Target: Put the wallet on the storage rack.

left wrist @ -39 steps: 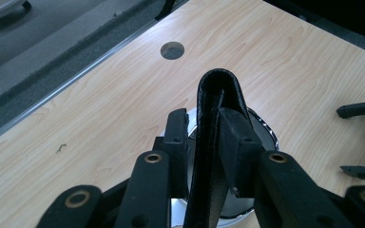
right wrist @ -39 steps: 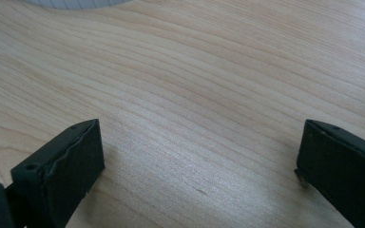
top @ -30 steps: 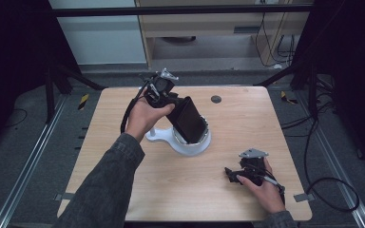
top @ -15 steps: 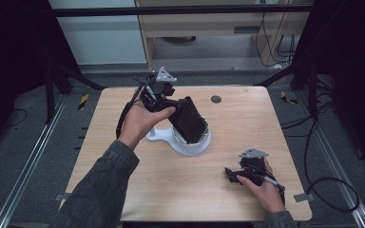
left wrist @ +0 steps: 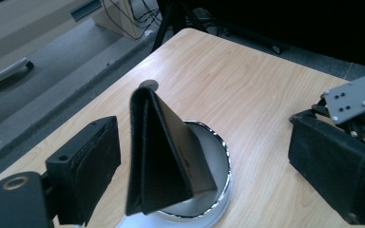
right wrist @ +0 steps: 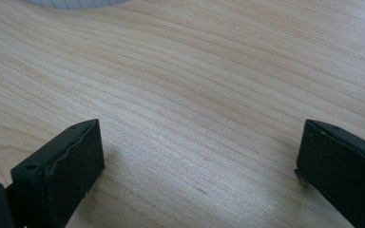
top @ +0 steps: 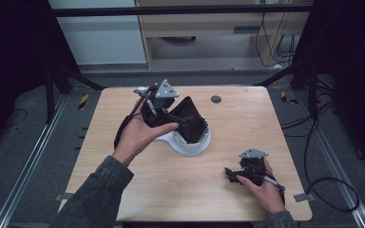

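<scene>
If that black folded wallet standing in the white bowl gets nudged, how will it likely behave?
The black folded wallet stands on edge, leaning on the white bowl's rim, so a nudge would probably tip it. Its flat, straight panels suggest it is fairly stiff. The textured surface should grip well between the left gripper's open pads.

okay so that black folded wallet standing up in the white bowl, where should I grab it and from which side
Probably near its top, at the folded edge. The wallet stands tent-like, narrow at the top and splayed at the bottom inside the white bowl, so the bowl's rim blocks a low grip. Come from the left gripper's side, one jaw on each flat face; its jaws, just opened, already straddle it without touching.
</scene>
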`<state>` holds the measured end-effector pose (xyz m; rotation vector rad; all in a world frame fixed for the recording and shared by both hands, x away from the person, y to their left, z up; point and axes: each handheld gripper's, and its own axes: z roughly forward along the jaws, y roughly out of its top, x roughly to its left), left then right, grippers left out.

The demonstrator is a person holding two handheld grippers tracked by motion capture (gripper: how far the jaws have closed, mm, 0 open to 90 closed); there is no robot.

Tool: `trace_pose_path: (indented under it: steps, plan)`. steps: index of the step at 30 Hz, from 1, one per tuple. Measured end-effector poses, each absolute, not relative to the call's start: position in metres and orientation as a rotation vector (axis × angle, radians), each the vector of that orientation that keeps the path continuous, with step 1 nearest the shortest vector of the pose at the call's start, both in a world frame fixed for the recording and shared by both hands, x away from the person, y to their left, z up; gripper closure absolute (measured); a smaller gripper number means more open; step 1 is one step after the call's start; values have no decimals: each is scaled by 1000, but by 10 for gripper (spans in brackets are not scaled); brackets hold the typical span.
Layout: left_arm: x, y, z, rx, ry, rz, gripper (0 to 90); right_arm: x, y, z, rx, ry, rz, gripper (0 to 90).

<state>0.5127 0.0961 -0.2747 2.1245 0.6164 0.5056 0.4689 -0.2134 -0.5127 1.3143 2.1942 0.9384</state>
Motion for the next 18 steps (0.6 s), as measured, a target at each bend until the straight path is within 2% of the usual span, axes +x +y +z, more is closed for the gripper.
trace_pose_path:
  steps: [18]
  plan:
    - [478, 114, -297, 2104, 567, 504, 43, 468, -213, -513, 1316, 2192, 938, 19]
